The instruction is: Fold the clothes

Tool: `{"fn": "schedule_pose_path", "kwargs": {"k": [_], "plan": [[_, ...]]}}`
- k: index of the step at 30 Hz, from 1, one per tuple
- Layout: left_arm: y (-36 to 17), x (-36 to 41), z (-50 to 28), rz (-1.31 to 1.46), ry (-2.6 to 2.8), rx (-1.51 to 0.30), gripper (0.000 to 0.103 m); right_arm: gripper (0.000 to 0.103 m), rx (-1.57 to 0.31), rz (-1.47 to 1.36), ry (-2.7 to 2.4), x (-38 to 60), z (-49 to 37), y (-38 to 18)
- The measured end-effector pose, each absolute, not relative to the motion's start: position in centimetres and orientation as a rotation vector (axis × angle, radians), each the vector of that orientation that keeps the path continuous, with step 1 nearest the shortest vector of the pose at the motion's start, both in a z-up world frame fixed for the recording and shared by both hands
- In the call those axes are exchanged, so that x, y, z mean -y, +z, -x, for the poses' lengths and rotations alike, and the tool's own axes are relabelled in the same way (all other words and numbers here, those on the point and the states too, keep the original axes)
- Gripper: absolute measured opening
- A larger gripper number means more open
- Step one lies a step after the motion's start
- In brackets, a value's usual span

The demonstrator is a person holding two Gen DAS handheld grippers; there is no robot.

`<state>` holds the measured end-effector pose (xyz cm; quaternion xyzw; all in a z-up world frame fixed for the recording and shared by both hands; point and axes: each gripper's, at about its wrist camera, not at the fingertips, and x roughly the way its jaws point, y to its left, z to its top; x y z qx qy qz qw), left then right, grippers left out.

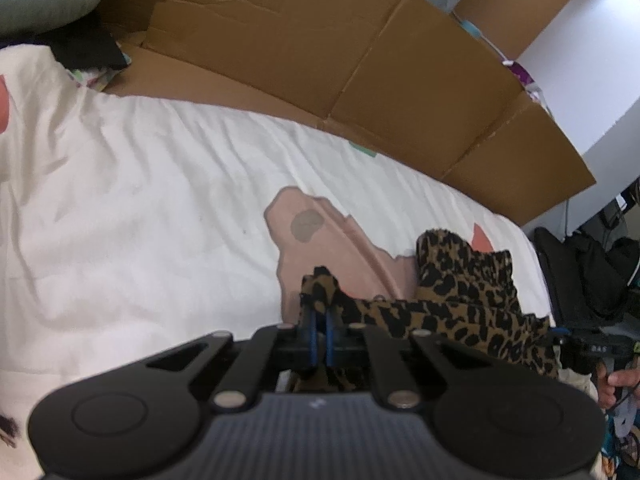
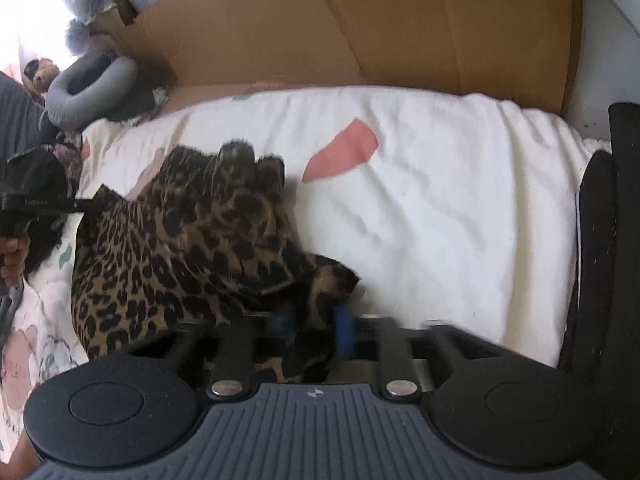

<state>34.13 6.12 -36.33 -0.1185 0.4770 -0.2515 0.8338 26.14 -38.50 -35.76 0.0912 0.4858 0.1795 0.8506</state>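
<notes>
White bedsheet [image 1: 140,200]; both tools angled down, clamping leopard-print garment [image 2: 180,240].

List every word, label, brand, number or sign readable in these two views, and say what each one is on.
None can be read for certain.
Right gripper, seen from the left wrist view: light marks on its body, too blurred.
Left gripper, seen from the right wrist view: small print, too blurred.
Cardboard: no print visible.

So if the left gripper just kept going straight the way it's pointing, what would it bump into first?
The left gripper is shut on the leopard-print garment and points downward. Straight ahead it would probably meet the white bedspread, near its pink patch, though depth is unclear.
</notes>
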Motion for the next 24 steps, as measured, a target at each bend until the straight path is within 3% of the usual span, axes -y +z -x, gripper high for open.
{"fn": "schedule_pose_path", "kwargs": {"k": [1, 11, 16, 24], "plan": [[-36.2, -6.3, -34.1, 0.26, -0.531, -0.995, 0.004, 0.008, -1.02, -0.192, 0.377, 38.6, -26.3, -35.5], [-37.3, -6.6, -34.1, 0.29, -0.526, -1.028, 0.004, 0.007, -1.022, -0.207, 0.309, 39.0, -26.1, -34.9], [-38.1, -6.1, -33.8, 0.25, -0.519, -1.054, 0.011, 0.01, -1.002, -0.146, 0.304, 38.3, -25.8, -34.5], [-37.9, -6.3, -33.6, 0.237, -0.531, -1.028, 0.006, 0.001, -0.956, -0.164, 0.293, 38.9, -26.1, -33.6]]}}
